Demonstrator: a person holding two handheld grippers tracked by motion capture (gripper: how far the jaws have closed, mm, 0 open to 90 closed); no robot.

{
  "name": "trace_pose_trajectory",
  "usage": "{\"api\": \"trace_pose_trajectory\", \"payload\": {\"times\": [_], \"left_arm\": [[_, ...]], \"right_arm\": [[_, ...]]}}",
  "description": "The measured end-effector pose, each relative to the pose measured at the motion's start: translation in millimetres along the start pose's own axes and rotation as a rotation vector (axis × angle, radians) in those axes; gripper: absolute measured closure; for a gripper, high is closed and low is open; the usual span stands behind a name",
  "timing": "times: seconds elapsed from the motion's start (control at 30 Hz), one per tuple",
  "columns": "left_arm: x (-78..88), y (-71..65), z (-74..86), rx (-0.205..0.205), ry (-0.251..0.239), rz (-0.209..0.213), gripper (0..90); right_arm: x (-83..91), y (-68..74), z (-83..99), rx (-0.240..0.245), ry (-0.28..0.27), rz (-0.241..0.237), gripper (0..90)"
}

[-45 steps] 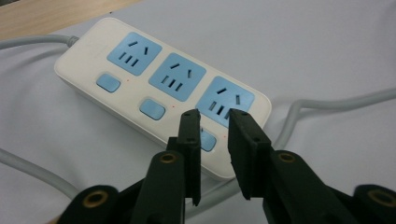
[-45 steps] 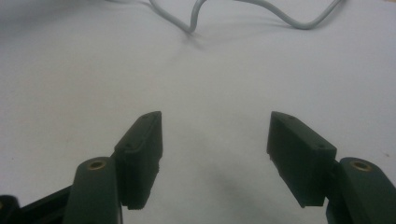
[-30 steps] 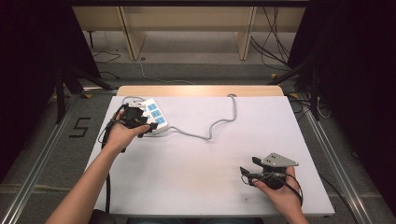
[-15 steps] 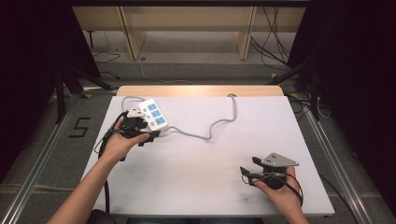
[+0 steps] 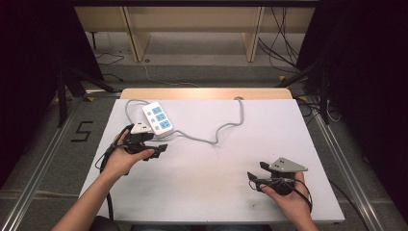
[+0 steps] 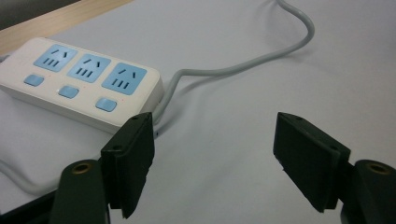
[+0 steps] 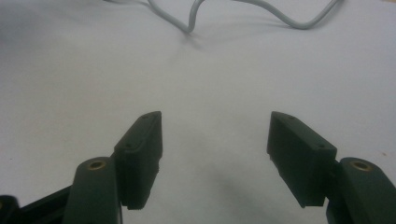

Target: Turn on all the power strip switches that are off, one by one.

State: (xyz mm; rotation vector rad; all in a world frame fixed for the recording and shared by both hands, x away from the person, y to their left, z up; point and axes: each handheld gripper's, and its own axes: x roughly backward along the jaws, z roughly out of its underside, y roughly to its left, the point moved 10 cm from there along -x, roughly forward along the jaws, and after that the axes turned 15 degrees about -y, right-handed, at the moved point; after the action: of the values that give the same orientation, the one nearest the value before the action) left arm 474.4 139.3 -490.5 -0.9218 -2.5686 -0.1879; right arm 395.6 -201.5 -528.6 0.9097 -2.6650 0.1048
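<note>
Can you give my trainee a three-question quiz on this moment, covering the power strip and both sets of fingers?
1. True or false: the left gripper is clamped on the power strip.
2. How many blue sockets does the power strip show in the left gripper view? A) two B) three C) four
3. What lies between the fingers of the right gripper?

Key
1. False. Its fingers stand wide apart, having just been opening, and the strip lies beyond them, untouched.
2. B, three, each with a blue button beside it.
3. Nothing but the bare white table; the grey cable lies farther off.
</note>
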Motion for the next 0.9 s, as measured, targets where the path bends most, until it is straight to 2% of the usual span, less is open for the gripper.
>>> {"api": "trace_pose_trajectory", "payload": {"times": [0.2,0.63,0.9], "left_arm": [[7.9,-8.4,7.9,-0.027,-0.016,0.019,27.7],[24.9,-17.1,33.0,-0.044,-0.028,0.013,27.0],[35.1,-17.0,49.3,-0.016,-0.038,-0.005,26.7]], "right_arm": [[0.0,-0.3,0.6,-0.002,0.002,0.000,36.7],[0.0,-0.4,0.7,-0.003,0.001,0.000,36.4],[0.6,-0.1,0.5,-0.001,0.003,-0.003,36.4]]}}
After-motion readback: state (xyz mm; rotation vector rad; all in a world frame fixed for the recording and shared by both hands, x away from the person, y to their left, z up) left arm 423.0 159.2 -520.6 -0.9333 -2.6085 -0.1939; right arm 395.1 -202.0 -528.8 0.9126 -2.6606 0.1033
